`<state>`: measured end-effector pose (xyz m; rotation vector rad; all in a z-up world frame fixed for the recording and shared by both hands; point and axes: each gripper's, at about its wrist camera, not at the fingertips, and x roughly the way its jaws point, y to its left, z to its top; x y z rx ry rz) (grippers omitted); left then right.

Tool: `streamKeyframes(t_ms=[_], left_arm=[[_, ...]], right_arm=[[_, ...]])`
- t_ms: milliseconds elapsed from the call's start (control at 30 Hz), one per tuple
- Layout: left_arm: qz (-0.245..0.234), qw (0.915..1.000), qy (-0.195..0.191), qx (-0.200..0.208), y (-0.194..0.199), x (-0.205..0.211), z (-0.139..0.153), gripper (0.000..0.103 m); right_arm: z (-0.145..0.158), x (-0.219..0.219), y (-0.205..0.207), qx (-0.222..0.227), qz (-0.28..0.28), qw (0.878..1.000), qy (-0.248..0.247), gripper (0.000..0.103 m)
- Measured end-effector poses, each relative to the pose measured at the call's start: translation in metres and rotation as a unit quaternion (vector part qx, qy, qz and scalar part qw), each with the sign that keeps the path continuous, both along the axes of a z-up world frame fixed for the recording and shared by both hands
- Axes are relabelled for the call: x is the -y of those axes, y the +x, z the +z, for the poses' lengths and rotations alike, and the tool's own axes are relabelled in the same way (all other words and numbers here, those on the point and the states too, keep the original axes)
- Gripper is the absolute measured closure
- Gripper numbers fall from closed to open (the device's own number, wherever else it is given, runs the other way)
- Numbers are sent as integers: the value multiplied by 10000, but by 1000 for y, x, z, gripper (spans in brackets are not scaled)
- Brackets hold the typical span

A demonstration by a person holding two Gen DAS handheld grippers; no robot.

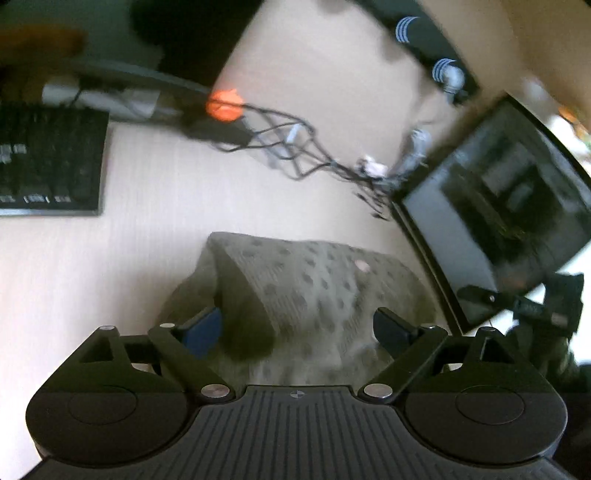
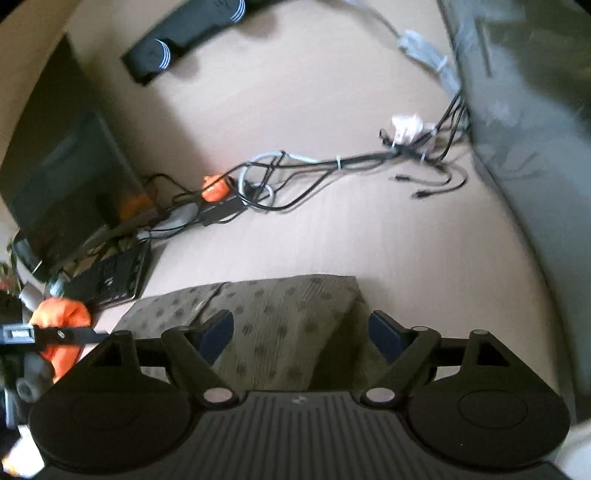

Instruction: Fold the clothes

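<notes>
Left wrist view blurred, left claw [image 1: 297,325] spread over dotted cloth [image 1: 314,291], right claw [image 2: 301,332] spread too, cloth's near edge hidden.

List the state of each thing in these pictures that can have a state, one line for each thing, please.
Spotted garment: lying on the desk, partly folded, held by neither gripper.
Left gripper: open, above the garment.
Right gripper: open, above the garment.
Monitor: screen dark.
Keyboard: flat on the desk.
Cables: loose and tangled on the desk.
Black striped cloth: lying at the far edge.
</notes>
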<state>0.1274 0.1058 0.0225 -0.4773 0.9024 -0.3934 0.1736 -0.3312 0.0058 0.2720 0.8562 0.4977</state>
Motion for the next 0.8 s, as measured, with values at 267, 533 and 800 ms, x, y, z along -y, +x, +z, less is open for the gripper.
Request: streamKeyframes(t_ms=[267, 533, 800], left_arm=[[317, 9974, 633, -97, 30, 43, -12, 49], [-154, 9981, 89, -582, 35, 29, -27, 25], [-95, 9989, -146, -433, 84, 44, -23, 54]], right_arm=[[-13, -24, 13, -385, 424, 9971, 492, 59], [-42, -19, 33, -1071, 408, 9908, 718, 35], [-16, -36, 56, -768, 800, 9873, 1135, 49]])
